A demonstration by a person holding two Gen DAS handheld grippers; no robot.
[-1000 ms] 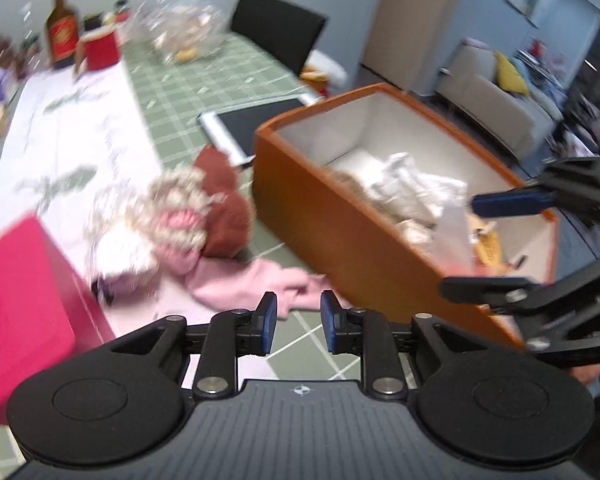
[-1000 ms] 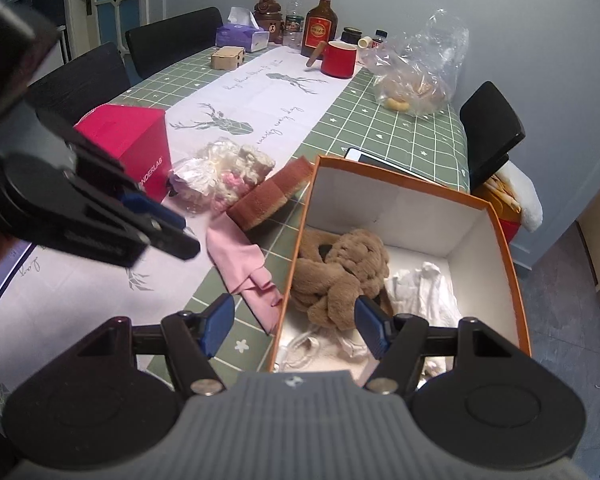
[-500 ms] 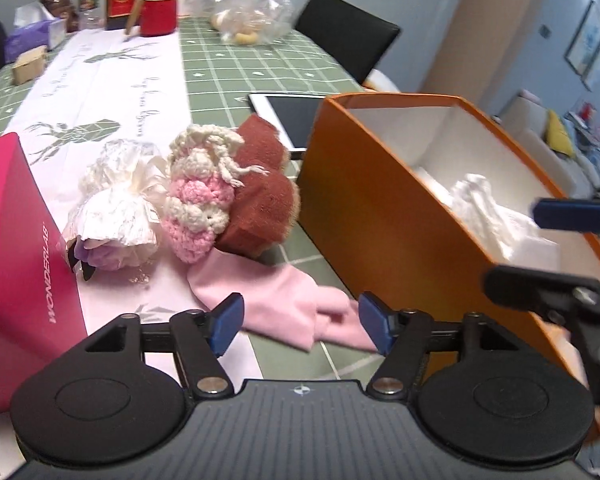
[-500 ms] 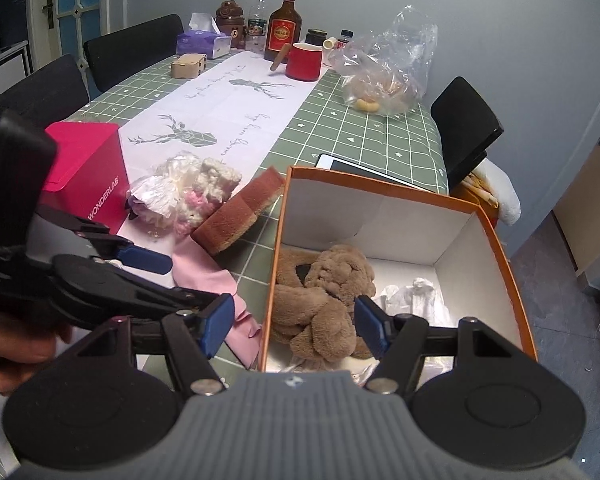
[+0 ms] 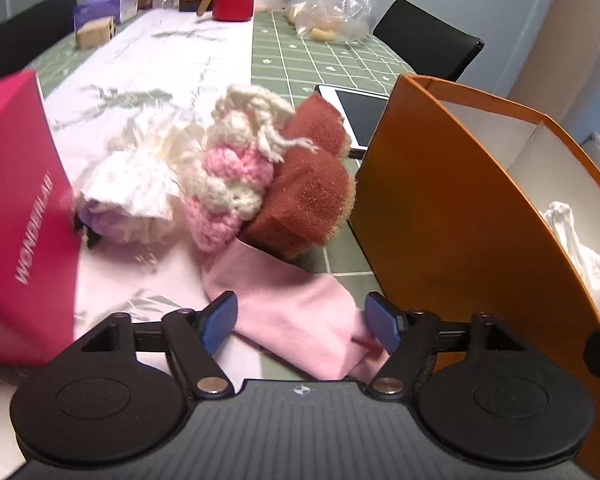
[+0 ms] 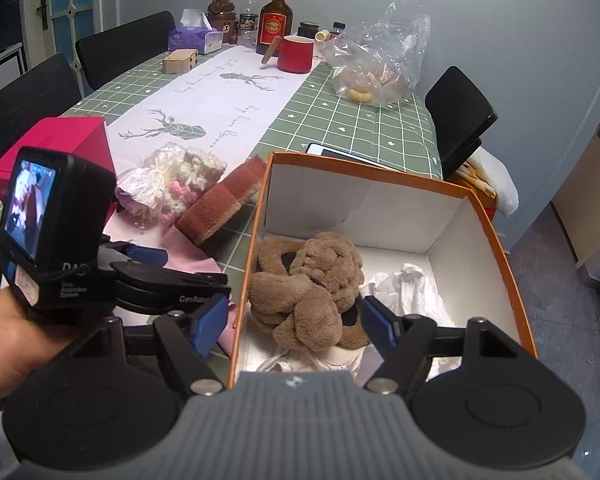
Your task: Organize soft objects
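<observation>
My left gripper (image 5: 300, 322) hovers low over a pink cloth (image 5: 296, 312) that lies flat on the table beside the orange box (image 5: 440, 220). Its jaws are opening; the cloth shows between the blue pads, which do not press on it. Behind the cloth sit a brown sponge (image 5: 312, 184), a pink and white crochet piece (image 5: 232, 172) and a white lace pouch (image 5: 136, 176). My right gripper (image 6: 294, 326) hangs over the orange box (image 6: 500, 248), jaws opening and empty, above a brown plush toy (image 6: 308, 288) and a white cloth (image 6: 408, 288). The left gripper (image 6: 188, 266) shows at the box's left.
A magenta carton (image 5: 16, 220) stands close on the left. A tablet (image 5: 360, 112) lies behind the sponge. At the far end of the table are a red mug (image 6: 296, 54), a bottle (image 6: 274, 20), a tissue box (image 6: 196, 38) and a plastic bag (image 6: 376, 60). Black chairs ring the table.
My left gripper's jaws went from nearly shut to wide, and it rolled level and sank toward the pink cloth. The right gripper's jaws widened a little over the box.
</observation>
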